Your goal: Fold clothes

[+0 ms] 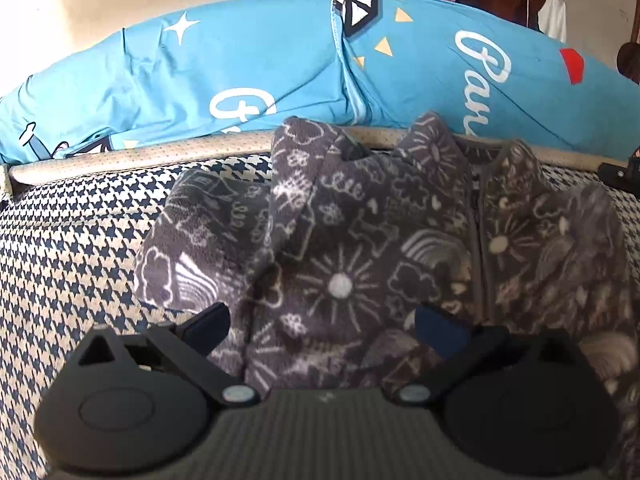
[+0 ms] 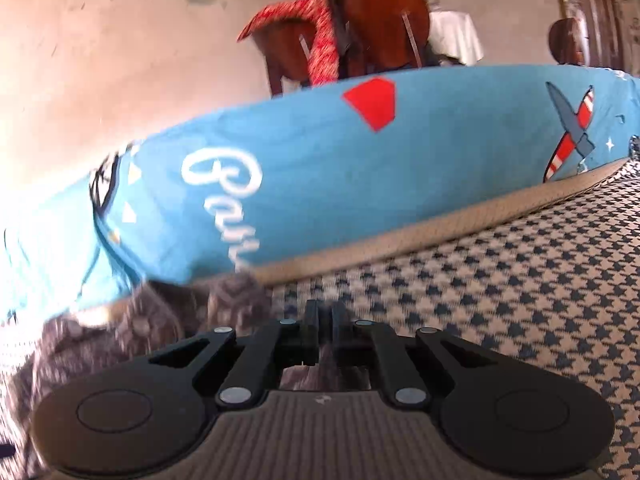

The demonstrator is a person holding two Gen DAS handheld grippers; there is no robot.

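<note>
On the houndstooth bedcover [image 1: 80, 240] lies a grey fleece jacket [image 1: 360, 240], doodle-printed and zipped, its collar toward the blue pillows [image 1: 240, 64]. Over its lower part the left gripper [image 1: 322, 322] hangs with jaws spread wide, holding nothing. Farther right, the right gripper [image 2: 323, 322] is clamped tight on a pinch of the fleece's edge.

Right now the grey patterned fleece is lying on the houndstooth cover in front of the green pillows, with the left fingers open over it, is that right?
Not quite: the pillows are blue, not green, as the left wrist view shows. The rest holds: the grey patterned fleece lies on the houndstooth cover, with the left fingers open over it.
</note>
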